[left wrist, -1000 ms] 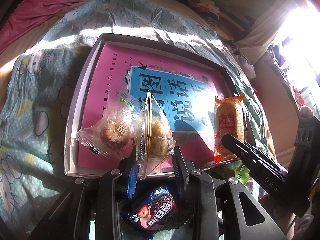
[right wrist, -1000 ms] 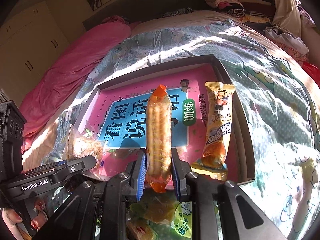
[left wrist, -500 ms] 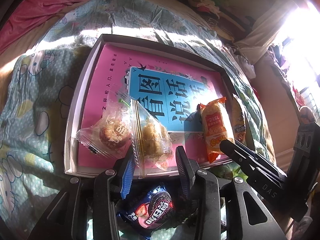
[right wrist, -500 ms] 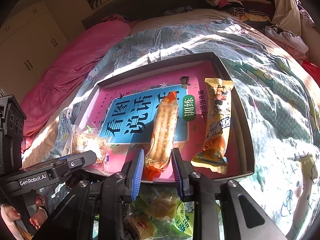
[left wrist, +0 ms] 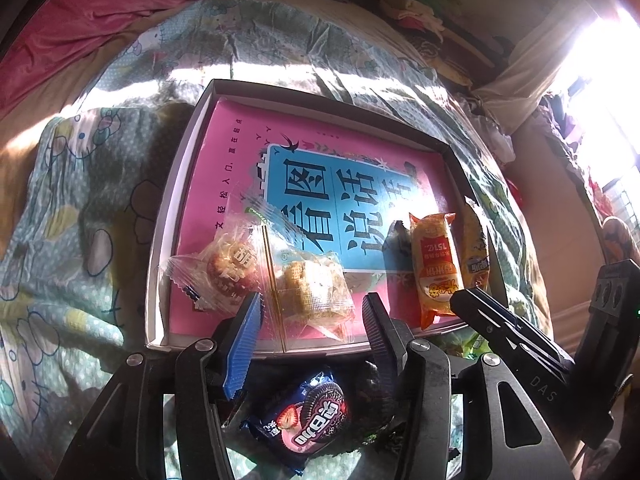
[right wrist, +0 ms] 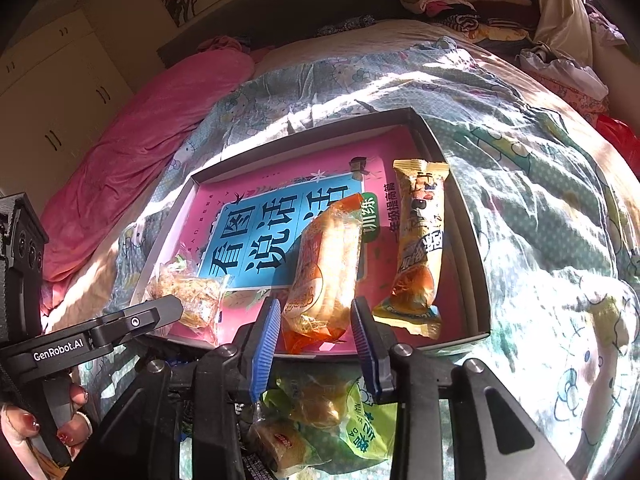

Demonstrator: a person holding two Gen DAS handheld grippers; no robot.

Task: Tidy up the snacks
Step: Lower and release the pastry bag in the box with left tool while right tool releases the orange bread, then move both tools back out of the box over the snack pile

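Right wrist: orange snack pack (right wrist: 326, 272) lies flat, long axis running away, tilted right.

Harsh sunlight from a blown-out window (left wrist: 608, 52) dapples the bedspread (right wrist: 540, 208); fisheye edges warp darkly.

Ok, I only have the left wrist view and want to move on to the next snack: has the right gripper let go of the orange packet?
Observer: Yes. In the right wrist view the right gripper has just been opening its fingers. The orange packet lies in the tray between them, and the pads look clear of it.
Operator: Is the yellow packet beside it fully inside?
Observer: Yes. The yellow packet lies flat along the tray's wall on that view's right, apart from the orange one.
Operator: Anything left to fetch there?
Observer: A green bag holding more wrapped snacks lies on the bedding just under the right fingers, outside the tray.
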